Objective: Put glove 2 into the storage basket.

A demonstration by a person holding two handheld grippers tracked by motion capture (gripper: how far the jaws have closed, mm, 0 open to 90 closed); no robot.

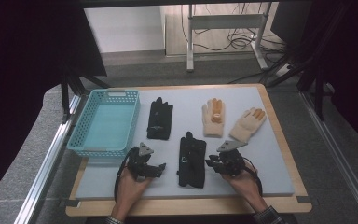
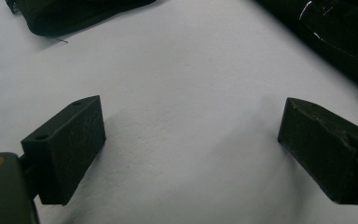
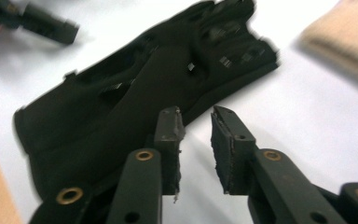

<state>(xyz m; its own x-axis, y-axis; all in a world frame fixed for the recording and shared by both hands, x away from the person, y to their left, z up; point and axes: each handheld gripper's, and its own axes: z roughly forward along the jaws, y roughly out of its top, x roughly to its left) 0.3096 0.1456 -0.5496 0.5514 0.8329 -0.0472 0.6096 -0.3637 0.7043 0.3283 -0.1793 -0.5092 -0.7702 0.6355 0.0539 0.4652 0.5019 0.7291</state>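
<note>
A: Where did the near black glove [image 1: 191, 160] lie?

B: Flat on the grey worktop [image 1: 270, 172], fingers pointing away from me, between my two hands; my left hand-held gripper [image 1: 157, 170] rested just to its left and my right hand-held gripper [image 1: 210, 163] sat at its right edge.

A: And the jaws?

B: On the left they were spread wide over bare worktop, nothing between them; on the right they stood only a little apart, with an empty gap, right beside the glove's edge; I could not tell whether one jaw touched the cloth.

A: What else was out?

B: A second black glove [image 1: 160, 119] lay farther back, just right of the blue basket [image 1: 86, 138]; two cream gloves [image 1: 213, 117] with orange fingertips lay side by side at the far right, well apart from my hands.
</note>
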